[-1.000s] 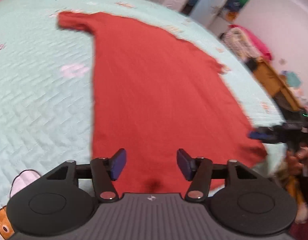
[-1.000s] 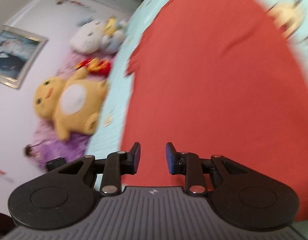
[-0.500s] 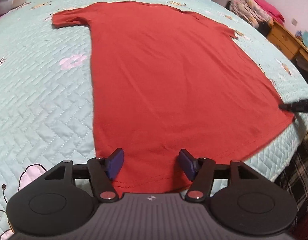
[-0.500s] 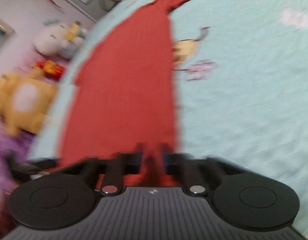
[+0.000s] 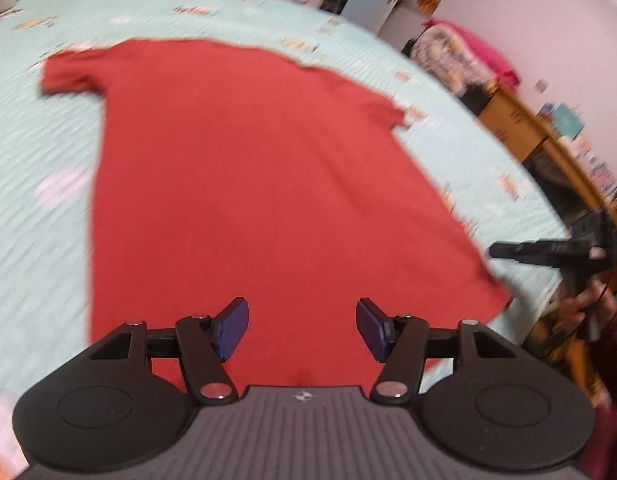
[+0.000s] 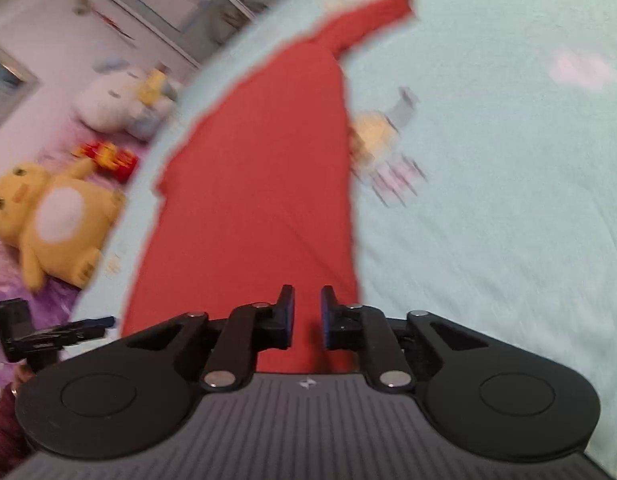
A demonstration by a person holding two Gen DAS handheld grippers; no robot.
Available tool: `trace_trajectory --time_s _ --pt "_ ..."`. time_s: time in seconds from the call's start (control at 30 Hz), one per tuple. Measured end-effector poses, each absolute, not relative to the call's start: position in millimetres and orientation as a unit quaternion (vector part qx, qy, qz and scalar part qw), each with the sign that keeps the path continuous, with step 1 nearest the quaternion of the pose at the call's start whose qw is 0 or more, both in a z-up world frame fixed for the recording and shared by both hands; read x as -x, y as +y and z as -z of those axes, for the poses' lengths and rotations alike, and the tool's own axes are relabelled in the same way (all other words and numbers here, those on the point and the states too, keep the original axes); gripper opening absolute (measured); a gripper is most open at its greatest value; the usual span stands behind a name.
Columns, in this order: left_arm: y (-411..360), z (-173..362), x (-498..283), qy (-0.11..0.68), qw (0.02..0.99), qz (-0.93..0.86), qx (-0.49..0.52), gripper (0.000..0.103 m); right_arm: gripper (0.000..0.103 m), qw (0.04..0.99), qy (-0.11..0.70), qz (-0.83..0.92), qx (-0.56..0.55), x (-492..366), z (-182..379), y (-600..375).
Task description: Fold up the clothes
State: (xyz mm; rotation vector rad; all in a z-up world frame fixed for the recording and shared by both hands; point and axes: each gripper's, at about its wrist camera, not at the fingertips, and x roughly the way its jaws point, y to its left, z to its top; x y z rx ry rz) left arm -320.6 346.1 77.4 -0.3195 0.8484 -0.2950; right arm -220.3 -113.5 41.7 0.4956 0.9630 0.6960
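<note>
A red short-sleeved shirt lies spread flat on the pale green quilted bed cover, hem nearest me. My left gripper hovers open over the middle of the hem, nothing between its blue pads. In the right wrist view the shirt runs away from me along its side edge. My right gripper is over the hem corner, its jaws opening with a narrow gap; the cloth shows below them, not pinched. The left wrist view has that right gripper just off the shirt's right corner.
A yellow plush toy and a white one sit beyond the bed's far side. A wooden desk and a heap of clothes stand past the right edge. A person's hand holds the right gripper's handle.
The right gripper closed at the hem corner half a second ago and its jaws have since parted. The left gripper lifted and pulled back from the hem. The shirt stays flat.
</note>
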Motion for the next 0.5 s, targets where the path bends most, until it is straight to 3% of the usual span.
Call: trace_trajectory --time_s 0.23,0.4,0.5 --pt "345.5 -94.7 194.1 0.335 0.891 0.107 0.289 0.062 0.017 0.766 0.431 -0.434 -0.199 116.4 -69.2 -17.4" --pt "361.5 -95.7 104.9 0.247 0.908 0.007 0.34 0.064 0.02 0.764 0.409 -0.429 -0.257 4.4 -80.4 24.5" --pt "372.9 -68.8 62.3 0.201 0.909 -0.077 0.356 0.066 0.022 0.772 0.411 -0.398 -0.278 -67.3 -63.4 44.9"
